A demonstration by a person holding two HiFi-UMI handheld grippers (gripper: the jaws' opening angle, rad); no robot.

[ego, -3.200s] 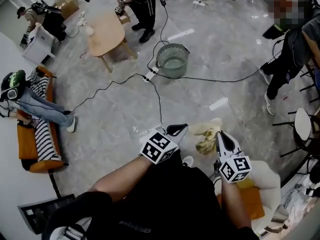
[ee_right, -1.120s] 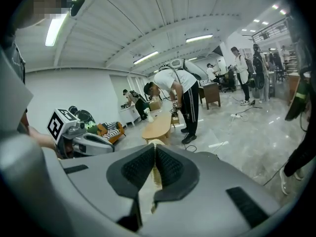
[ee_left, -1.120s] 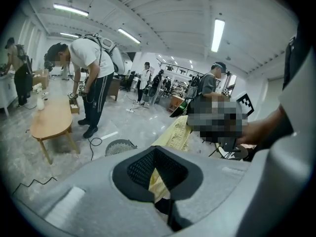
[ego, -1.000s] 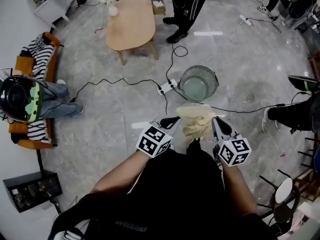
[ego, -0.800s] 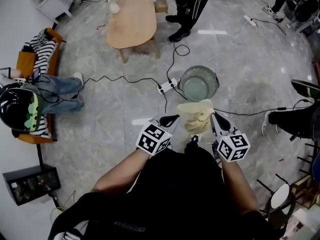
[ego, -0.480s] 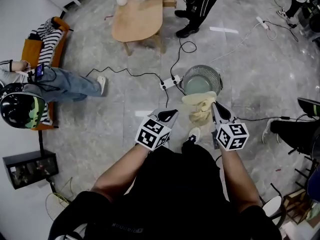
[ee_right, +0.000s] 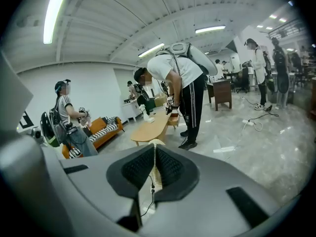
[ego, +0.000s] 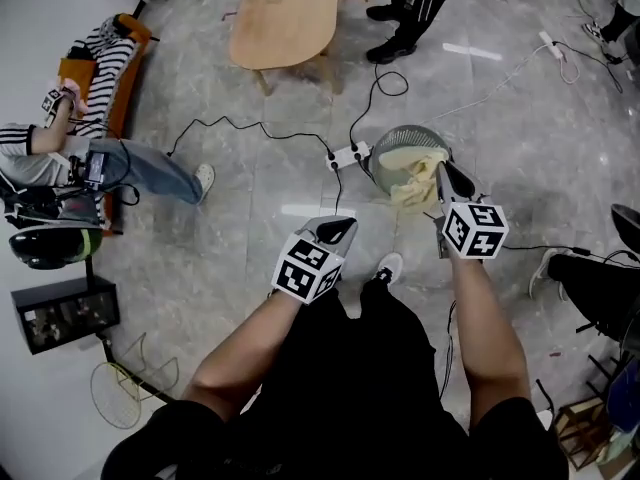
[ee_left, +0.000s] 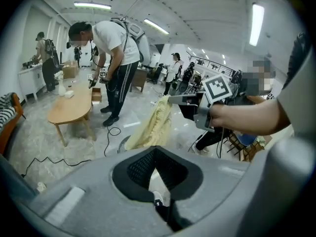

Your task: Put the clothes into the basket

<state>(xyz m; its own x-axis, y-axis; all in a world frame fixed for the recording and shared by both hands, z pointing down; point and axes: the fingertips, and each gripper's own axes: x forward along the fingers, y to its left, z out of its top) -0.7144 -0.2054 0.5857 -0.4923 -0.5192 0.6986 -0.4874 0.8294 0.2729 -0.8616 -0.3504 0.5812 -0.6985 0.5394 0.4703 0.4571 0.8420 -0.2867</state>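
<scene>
Now, seen from the head, the right claw (ego: 447,176) pinches the yellow cloth (ego: 412,173) just over the basket (ego: 372,163); the left claw (ego: 340,228) is near the basket. Left gripper view: clenched, holding nothing. Right gripper view: clenched on the cloth.

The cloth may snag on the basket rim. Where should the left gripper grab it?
Probably the hanging lower fold of the cloth, coming from the left. The right gripper pinches its top edge, so it droops over the basket; the left gripper is empty.
</scene>
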